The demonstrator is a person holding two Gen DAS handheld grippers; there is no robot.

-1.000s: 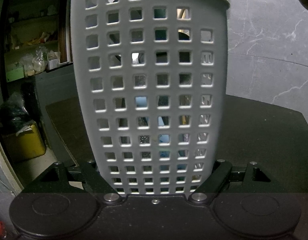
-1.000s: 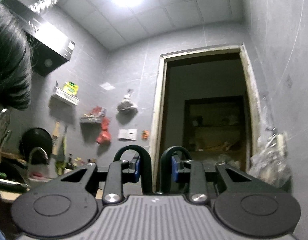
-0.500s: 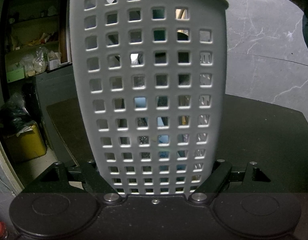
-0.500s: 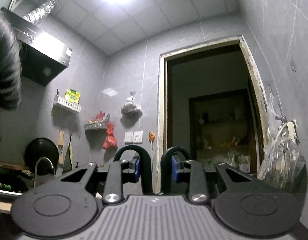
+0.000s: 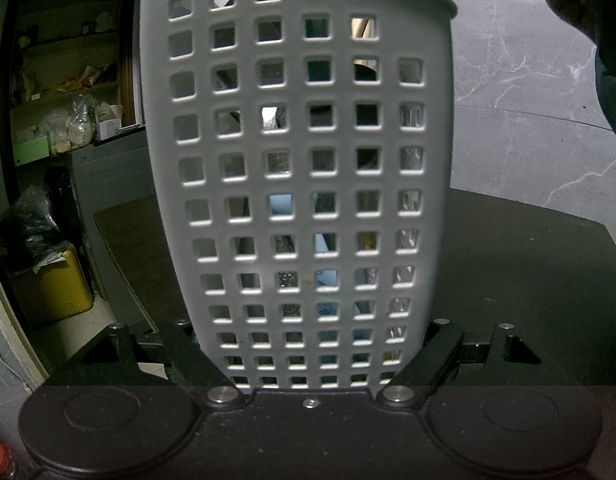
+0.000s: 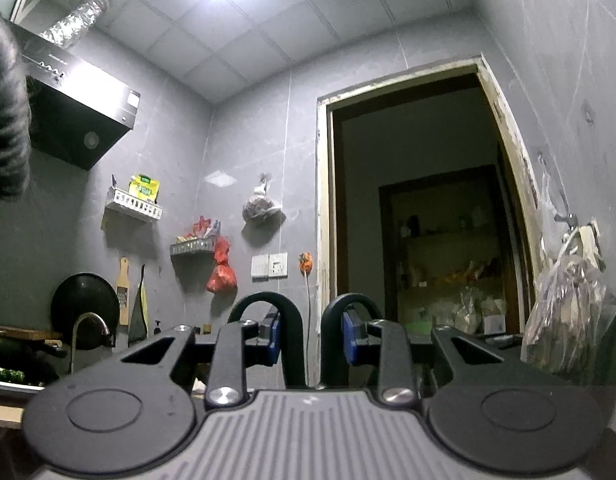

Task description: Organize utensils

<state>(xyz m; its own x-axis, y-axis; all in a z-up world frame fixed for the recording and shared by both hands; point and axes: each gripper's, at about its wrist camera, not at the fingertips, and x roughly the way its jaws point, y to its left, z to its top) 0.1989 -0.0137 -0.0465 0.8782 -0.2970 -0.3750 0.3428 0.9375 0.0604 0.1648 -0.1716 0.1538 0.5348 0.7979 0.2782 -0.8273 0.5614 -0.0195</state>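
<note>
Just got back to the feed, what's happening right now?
The left gripper is clamped on a grey perforated utensil holder, held upright over a dark table; utensils show dimly through its holes. The right gripper holds nothing, its jaws slightly apart, and it points up toward the kitchen wall and a doorway.

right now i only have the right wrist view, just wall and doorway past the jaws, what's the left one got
Observer: The left gripper has a grey perforated utensil holder filling the space between its jaws. The pads are hidden, so I cannot confirm the grip.
Operator: anything in it
Observer: Yes. A pale blue shape and some shiny bits show through the square holes, too dim to name.
</note>
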